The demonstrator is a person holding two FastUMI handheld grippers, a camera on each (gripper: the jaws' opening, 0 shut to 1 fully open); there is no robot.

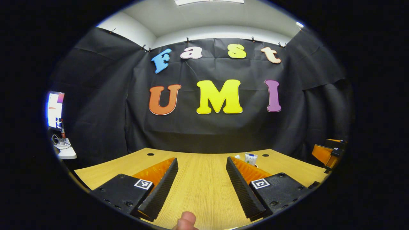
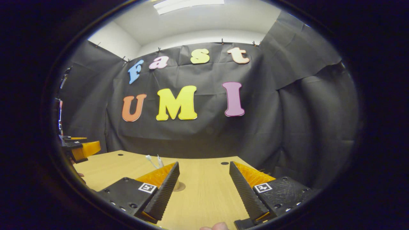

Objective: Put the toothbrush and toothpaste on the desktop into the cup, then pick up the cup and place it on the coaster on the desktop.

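Note:
In the left gripper view my left gripper (image 1: 202, 159) is open over bare wooden desktop (image 1: 201, 191), with nothing between its fingers. Just past its right finger stands a white toothpaste tube (image 1: 250, 158), with a small white item (image 1: 237, 157) beside it; their lower parts are hidden. In the right gripper view my right gripper (image 2: 204, 163) is also open and empty. Two thin white tips, probably the toothbrush (image 2: 149, 158), poke up behind its left finger. A round tan coaster (image 2: 179, 186) lies flat, half hidden by that finger. The cup is hidden.
The other gripper (image 1: 329, 153) hovers at the desk's right edge in the left gripper view, and at the left edge (image 2: 80, 148) in the right gripper view. Cable holes (image 1: 150, 154) mark the desk's back. A monitor (image 1: 55, 109) and white shelf stand far left.

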